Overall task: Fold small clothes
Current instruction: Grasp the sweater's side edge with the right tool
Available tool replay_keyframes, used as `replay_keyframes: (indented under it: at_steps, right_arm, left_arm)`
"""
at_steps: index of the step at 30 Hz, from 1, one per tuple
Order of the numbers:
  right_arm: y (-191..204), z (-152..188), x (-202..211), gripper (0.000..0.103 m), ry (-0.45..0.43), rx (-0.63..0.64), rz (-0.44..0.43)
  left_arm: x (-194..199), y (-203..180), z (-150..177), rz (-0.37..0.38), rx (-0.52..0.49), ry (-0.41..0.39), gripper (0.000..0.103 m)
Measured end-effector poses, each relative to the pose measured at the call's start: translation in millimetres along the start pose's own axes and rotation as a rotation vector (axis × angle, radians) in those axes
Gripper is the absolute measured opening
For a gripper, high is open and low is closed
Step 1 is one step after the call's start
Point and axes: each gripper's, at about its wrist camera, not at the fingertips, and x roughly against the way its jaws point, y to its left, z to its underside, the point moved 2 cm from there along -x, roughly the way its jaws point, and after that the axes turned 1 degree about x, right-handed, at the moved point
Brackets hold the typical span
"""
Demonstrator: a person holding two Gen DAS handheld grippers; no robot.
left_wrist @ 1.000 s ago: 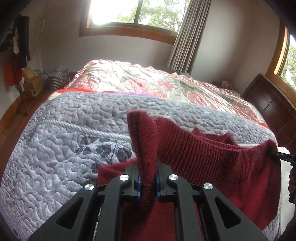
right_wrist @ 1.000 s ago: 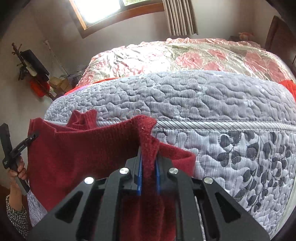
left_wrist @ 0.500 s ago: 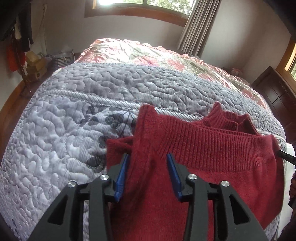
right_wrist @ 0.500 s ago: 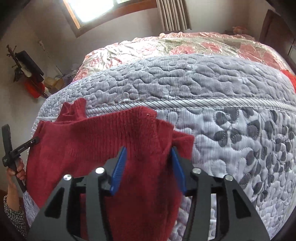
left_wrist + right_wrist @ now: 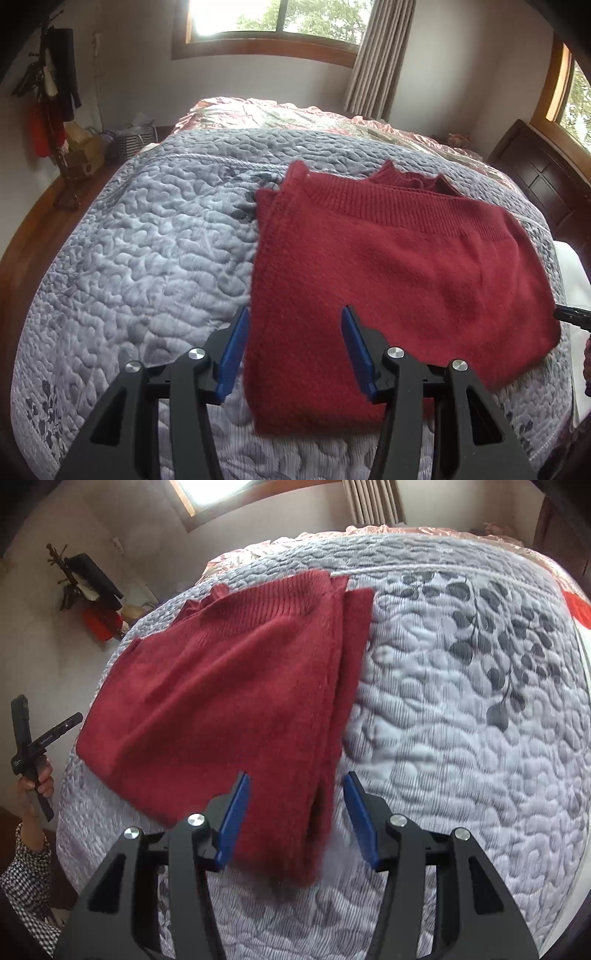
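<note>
Lying folded on the grey quilted bedspread (image 5: 140,236): red knit sweater (image 5: 388,273), ribbed hem toward the far side, collar peeking out behind it. Hovering above the sweater's left edge: left gripper (image 5: 293,349), blue pads spread wide, grasping nothing. Hovering above the sweater's right edge, near its layered folds: right gripper (image 5: 295,814), also spread wide, grasping nothing. Showing at the left border of the right wrist view: person's hand (image 5: 37,779) gripping the other tool's handle, checked sleeve (image 5: 27,882) below it. Lying further back on the bed: pink floral cover (image 5: 295,114).
</note>
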Motion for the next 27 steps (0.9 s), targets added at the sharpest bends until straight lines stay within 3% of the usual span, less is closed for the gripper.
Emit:
replay_keyframes:
  at_steps: [4,8,9,14,20,27]
  right_arm:
    - [9,18,-11,0.04,0.047,0.023,-0.022]
    - [17,25,-15,0.009,0.069,0.055,0.013]
    - [18,26,-8,0.006,0.057,0.055,0.001]
    - [17,27,25,0.005,0.001,0.049,-0.038]
    - [-6,45,-8,0.005,0.084,-0.013,-0.015]
    - [-7,45,-10,0.008,0.079,-0.013,-0.027]
  left_arm:
    - [-11,-23,15,0.015,-0.055,0.032,0.053]
    - [-28,-35,25,-0.017,-0.097,0.058,0.054]
    - [-30,-37,25,-0.032,-0.113,0.057,0.054]
    - [-33,-36,26,-0.032,-0.134,0.064,0.057]
    - [-44,-33,33,-0.04,-0.153,0.078,0.057]
    - [-43,-41,36,-0.07,-0.201,0.07,0.06]
